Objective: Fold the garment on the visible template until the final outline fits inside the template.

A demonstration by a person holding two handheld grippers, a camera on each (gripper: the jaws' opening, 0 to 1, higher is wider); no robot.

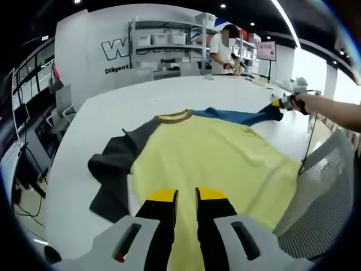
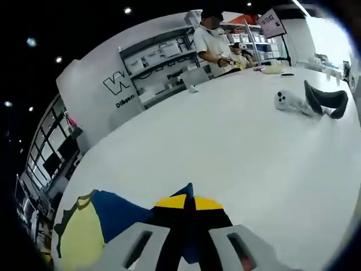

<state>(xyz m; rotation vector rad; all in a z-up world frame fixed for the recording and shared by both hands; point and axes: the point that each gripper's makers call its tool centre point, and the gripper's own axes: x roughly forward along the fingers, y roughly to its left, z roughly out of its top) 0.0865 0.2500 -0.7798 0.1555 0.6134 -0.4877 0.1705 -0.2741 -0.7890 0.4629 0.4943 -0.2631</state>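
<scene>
The right gripper (image 2: 189, 204) was clamped shut on the blue sleeve (image 2: 121, 213), while the left gripper (image 1: 186, 195) hovered slightly open, holding nothing, over the hem of the shirt (image 1: 214, 161). The shirt lay flat on the white table (image 1: 113, 113), long axis running from hem to collar (image 1: 174, 117), collar pointing away from the left gripper. The sleeve was probably best carried low and taut across the yellow body, keeping the fold straight.

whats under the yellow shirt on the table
The yellow shirt lies on the white table. A dark grey sleeve sticks out at one side, a blue sleeve at the other. Any template beneath is covered.
</scene>
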